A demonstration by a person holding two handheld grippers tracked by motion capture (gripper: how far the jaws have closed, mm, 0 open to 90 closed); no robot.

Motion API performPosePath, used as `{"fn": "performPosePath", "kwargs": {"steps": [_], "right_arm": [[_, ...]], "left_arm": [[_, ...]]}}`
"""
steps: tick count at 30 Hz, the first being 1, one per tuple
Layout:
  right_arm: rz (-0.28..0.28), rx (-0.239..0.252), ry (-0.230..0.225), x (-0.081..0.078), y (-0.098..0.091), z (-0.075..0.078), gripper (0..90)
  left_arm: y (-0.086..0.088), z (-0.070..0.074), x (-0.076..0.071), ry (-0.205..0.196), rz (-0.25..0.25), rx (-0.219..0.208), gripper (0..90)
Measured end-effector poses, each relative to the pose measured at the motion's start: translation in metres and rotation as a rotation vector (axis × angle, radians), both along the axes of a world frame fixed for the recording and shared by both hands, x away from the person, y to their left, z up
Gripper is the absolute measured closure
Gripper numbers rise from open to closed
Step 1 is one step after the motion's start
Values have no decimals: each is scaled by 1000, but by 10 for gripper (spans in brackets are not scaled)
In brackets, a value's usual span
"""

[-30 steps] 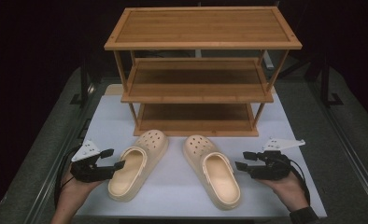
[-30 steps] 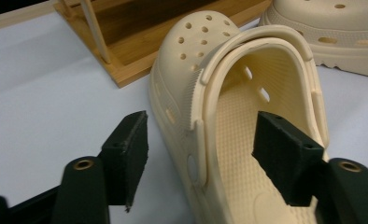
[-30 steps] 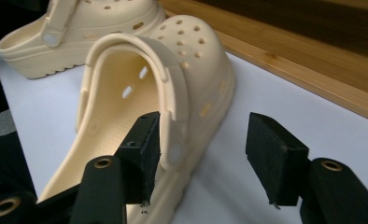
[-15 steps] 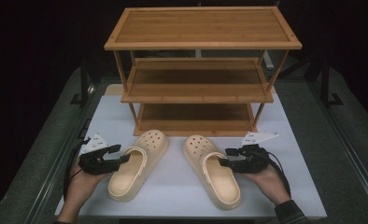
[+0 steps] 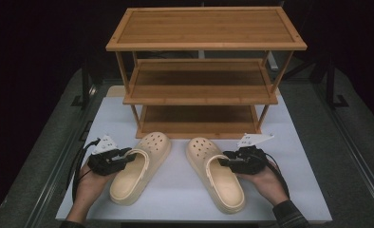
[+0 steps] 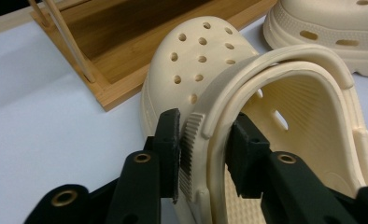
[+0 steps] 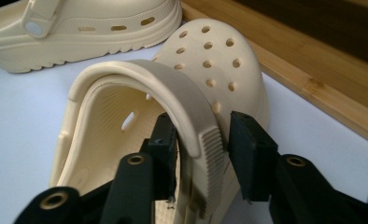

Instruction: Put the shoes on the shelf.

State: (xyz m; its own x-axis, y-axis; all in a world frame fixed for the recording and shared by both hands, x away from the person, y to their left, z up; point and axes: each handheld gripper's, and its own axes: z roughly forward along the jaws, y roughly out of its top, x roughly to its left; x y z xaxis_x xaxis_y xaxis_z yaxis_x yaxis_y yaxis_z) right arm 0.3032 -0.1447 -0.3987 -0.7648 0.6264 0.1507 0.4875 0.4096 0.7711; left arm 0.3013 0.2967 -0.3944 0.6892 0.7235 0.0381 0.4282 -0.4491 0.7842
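Observation:
Two cream clogs lie toe-first toward the rack on a white mat [image 5: 175, 190]. My left gripper [image 5: 128, 155] reaches in from the left at the left clog [image 5: 152, 145]. In the left gripper view the left gripper [image 6: 203, 149] has its pads on either side of the left clog's [image 6: 205, 51] side wall and strap end, pressing on them. My right gripper [image 5: 226, 161] meets the right clog [image 5: 200, 148] from the right. The right gripper [image 7: 201, 149] likewise clamps the right clog's [image 7: 215, 51] strap and rim. Both pairs of jaws have just been closing.
A three-tier bamboo shoe rack [image 5: 204, 42] stands at the back of the mat, its bottom shelf [image 5: 199, 118] just beyond the clogs' toes. Dark grey table surface [image 5: 351, 156] surrounds the mat. Cables trail from both grippers.
Both grippers slid inward from beside the clogs onto their side walls, and their jaws narrowed around the straps. The clogs have stayed in place.

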Motion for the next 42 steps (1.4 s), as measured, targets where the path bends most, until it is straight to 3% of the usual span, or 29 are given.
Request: {"fn": "performPosePath", "kwargs": {"steps": [10, 18, 28, 42], "right_arm": [[0, -42, -54, -4, 1, 4, 728], [-15, -36, -71, -5, -7, 7, 754], [-49, -3, -95, -7, -30, 18, 758], [-94, 9, -117, 6, -48, 26, 759]], "left_arm": [[-4, 3, -4, -13, 16, 35, 746], [-9, 7, -6, -16, 25, 15, 753], [-19, 17, -9, -31, 28, -21, 753], [-54, 23, 13, -29, -4, -29, 753]]}}
